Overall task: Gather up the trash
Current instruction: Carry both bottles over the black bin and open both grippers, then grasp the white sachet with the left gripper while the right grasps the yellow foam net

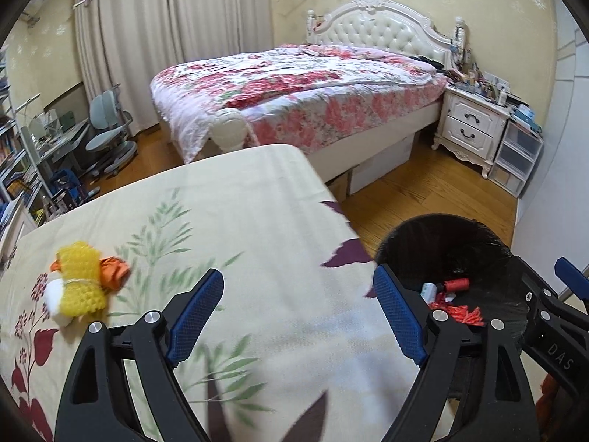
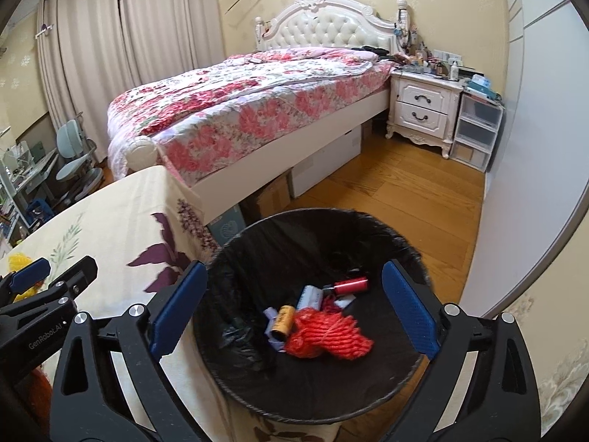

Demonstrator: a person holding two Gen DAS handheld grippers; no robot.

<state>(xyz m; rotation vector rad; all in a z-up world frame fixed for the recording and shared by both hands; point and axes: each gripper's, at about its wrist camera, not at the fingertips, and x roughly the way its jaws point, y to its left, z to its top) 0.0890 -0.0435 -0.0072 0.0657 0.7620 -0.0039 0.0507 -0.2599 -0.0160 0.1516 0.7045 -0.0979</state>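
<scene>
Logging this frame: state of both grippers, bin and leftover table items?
left gripper: open, empty, over the table.
right gripper: open, empty, above the bin.
trash bin: black liner, holds red mesh and small trash.
yellow knit item: on tablecloth, uncollected.

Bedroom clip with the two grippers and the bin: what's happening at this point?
A person is collecting trash with a handheld gripper in each hand. The right gripper hangs open and empty over the black-lined trash bin, which already holds a red mesh bundle, a red tube and a small brown roll. The left gripper is open too, above the floral tablecloth. A yellow knitted item and an orange scrap beside it remain on the table, not yet picked up.
</scene>
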